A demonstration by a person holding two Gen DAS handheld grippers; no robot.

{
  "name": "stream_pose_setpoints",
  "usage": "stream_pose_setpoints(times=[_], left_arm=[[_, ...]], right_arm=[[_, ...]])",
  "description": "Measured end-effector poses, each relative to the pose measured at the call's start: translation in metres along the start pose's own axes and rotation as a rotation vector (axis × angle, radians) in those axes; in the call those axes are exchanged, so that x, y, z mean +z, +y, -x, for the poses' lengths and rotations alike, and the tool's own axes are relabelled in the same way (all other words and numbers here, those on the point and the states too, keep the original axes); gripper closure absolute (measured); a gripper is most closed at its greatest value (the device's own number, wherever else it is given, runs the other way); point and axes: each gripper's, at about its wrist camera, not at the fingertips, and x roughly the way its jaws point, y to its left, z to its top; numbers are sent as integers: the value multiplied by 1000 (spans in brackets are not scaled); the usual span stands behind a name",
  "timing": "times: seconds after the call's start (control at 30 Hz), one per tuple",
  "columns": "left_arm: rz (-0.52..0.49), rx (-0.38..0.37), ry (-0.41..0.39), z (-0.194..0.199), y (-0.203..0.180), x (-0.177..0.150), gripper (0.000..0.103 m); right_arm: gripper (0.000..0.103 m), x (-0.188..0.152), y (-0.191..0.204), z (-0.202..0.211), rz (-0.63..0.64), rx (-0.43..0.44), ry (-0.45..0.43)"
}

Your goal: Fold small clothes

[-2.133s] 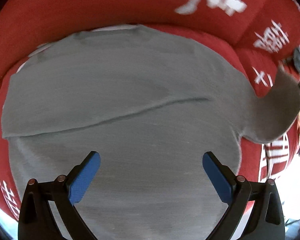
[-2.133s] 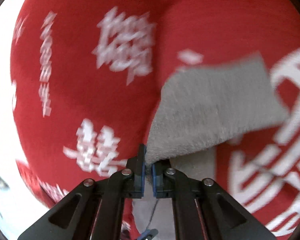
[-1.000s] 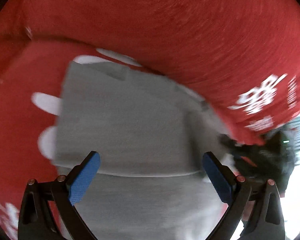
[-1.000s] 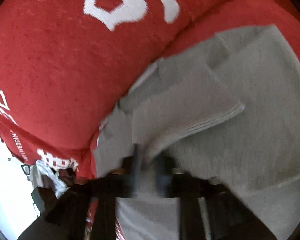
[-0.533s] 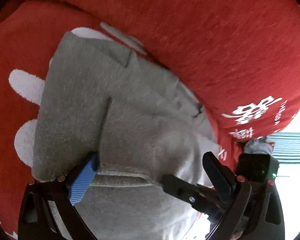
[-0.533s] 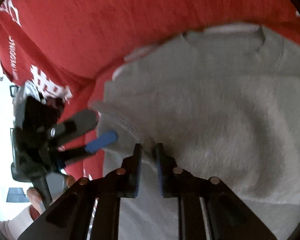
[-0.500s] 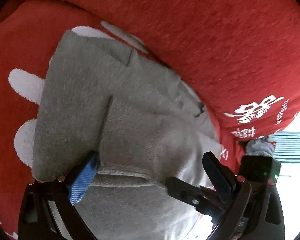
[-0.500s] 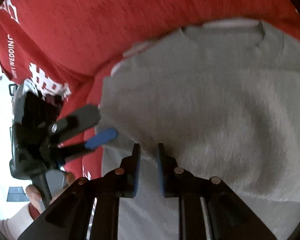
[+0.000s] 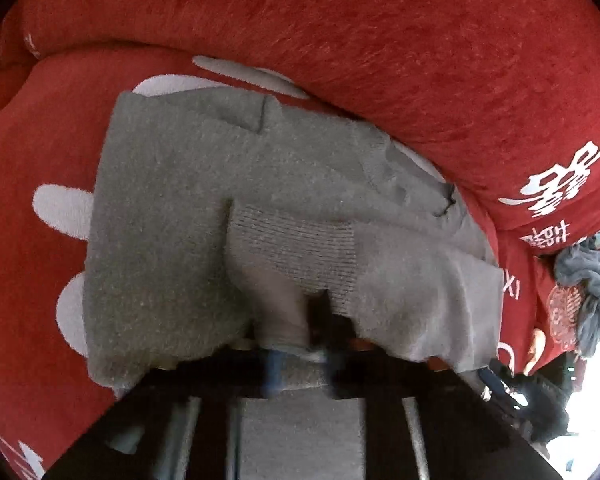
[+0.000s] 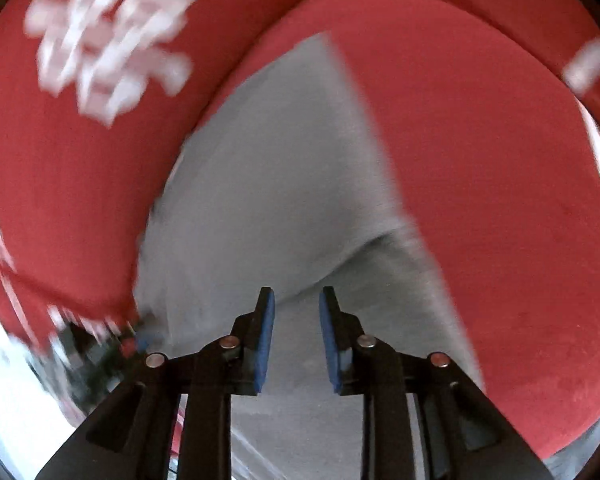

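Note:
A grey knit sweater (image 9: 172, 200) lies on a red sofa seat (image 9: 40, 128), its sleeve folded across the body with the ribbed cuff (image 9: 292, 248) on top. My left gripper (image 9: 300, 320) sits blurred at the near edge of that fold, shut on the sweater cloth just below the cuff. In the right wrist view the sweater (image 10: 284, 184) runs away from me as a long grey strip. My right gripper (image 10: 294, 298) hovers over it, its blue pads (image 10: 266, 340) a little apart and opening, with nothing between them.
The red backrest cushion (image 9: 380, 40) with white characters rises right behind the sweater. A dark grey garment (image 9: 584, 280) lies bunched at the sofa's right end. A person's hand (image 9: 536, 344) shows below it. Bright floor lies past the sofa's edge (image 10: 4, 360).
My left jaws went from wide open to shut on the folded sleeve. My right gripper let the sleeve go, parted its jaws and swung away sideways along the sweater.

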Motion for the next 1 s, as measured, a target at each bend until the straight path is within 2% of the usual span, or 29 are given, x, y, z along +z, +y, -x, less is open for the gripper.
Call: stream_pose_setpoints(times=[0.07, 0.13, 0.3, 0.37, 0.47, 0.67, 0.77, 0.83, 0.9, 1.0], left_arm=[[5, -1, -11, 1, 0, -2, 93], [-6, 3, -28, 6, -3, -6, 94], [-41, 6, -51, 13, -14, -19, 94], [-39, 20, -36, 8, -12, -24, 94], [-60, 66, -36, 3, -10, -29, 94], [-58, 138, -63, 19, 2, -33, 94], [-96, 212, -64, 24, 2, -36, 94], [-111, 231, -47, 22, 0, -37, 94], [-119, 247, -43, 20, -2, -37, 94], [-125, 273, -44, 20, -6, -36, 94]], right_arm=[[76, 8, -13, 0, -80, 66, -41], [97, 14, -14, -1, -100, 80, -72], [97, 22, -4, 14, 29, 61, -83], [97, 29, -15, 19, 42, 32, -74], [97, 29, -29, 11, 3, 53, -46], [97, 30, -29, 11, 53, 64, -33], [96, 31, -25, 8, 54, 66, -6], [93, 27, -21, 11, 90, 21, 42], [91, 19, -11, 18, 169, -60, 74], [87, 14, 1, 38, 277, -106, 31]])
